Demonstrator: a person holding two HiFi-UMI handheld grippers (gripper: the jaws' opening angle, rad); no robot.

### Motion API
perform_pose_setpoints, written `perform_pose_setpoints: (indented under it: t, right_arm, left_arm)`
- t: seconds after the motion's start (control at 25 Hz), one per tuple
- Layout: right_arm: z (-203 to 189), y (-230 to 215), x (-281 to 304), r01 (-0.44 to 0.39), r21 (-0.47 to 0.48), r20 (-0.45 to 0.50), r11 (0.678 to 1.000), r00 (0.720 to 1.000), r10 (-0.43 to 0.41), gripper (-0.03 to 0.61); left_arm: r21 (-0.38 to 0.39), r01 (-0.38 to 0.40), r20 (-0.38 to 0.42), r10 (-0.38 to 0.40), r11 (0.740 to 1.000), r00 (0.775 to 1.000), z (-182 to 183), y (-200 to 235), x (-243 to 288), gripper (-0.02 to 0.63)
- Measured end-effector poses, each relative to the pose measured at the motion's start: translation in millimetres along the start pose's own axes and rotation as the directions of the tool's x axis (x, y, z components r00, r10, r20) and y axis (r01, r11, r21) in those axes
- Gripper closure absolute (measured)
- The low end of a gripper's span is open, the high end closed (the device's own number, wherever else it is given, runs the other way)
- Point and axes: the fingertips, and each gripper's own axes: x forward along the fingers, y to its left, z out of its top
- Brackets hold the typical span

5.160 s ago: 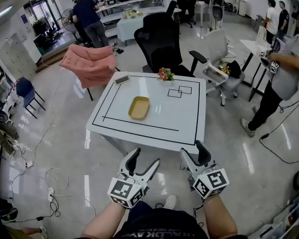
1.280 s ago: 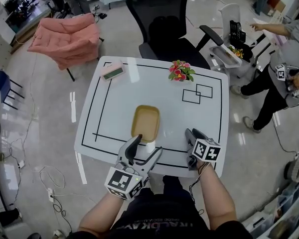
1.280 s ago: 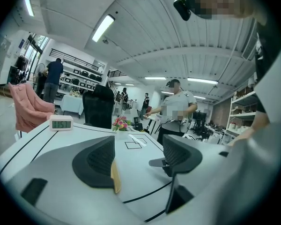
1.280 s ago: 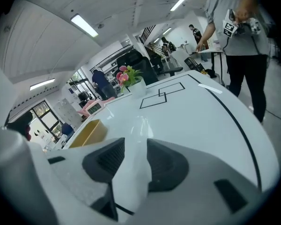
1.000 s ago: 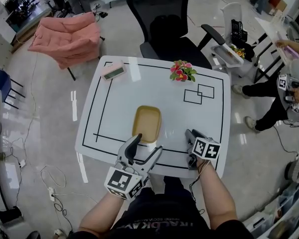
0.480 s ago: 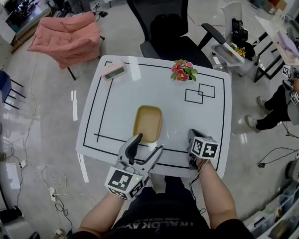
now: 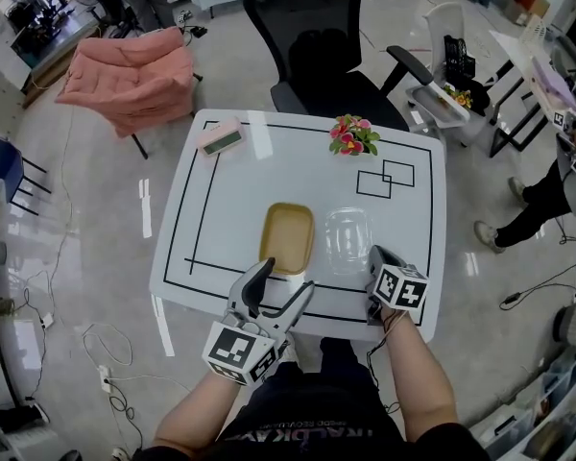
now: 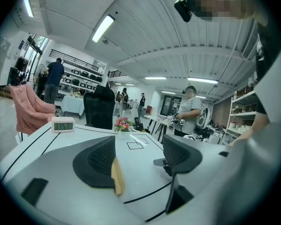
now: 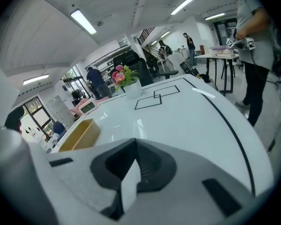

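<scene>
**Two grippers at the near table edge, yellow tray just ahead**

At the bottom of the head view, the person's forearms reach up from the lower edge. The left gripper is at lower centre with its jaws spread wide and nothing clamped. In the left gripper view a sliver of yellow rim shows in the gap, close to the left-hand pad. I cannot tell whether it touches.

The right gripper is right of centre, over the near part of the white table. Its jaws are pressed together with nothing between them.

The yellow tray lies empty at the middle of the frame, inside the black taped border. Its near short end is just at the left gripper's tips.

Between the tray and the right gripper is a clear, glassy rounded shape. I cannot tell whether it is a container or a glare.

Farther up the table are two outlined squares on the right and a small pot of flowers at the far edge. A pink clock sits at the far left corner.

Beyond the table stand a black office chair at top centre and a pink armchair at upper left. A person is at the right edge.
</scene>
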Motion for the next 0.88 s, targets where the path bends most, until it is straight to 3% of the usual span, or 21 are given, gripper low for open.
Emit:
perform_pose_setpoints:
  t: [0.44, 0.88]
  right_arm:
    - [24.8, 12.8, -34.6, 0.003, -0.039, 0.124, 0.999, 0.992, 0.002, 0.577]
    - [54.7, 53.6, -85.7, -0.019, -0.131, 0.266, 0.991, 0.962, 0.053, 0.577]
  left_arm:
    - [0.020, 0.039, 0.018, -0.039, 0.999, 0.999, 7.4, -12.2, -11.6, 0.300]
    - [0.049, 0.073, 0.034, -0.074, 0.996, 0.997, 13.1, -23.5, -31.7, 0.329]
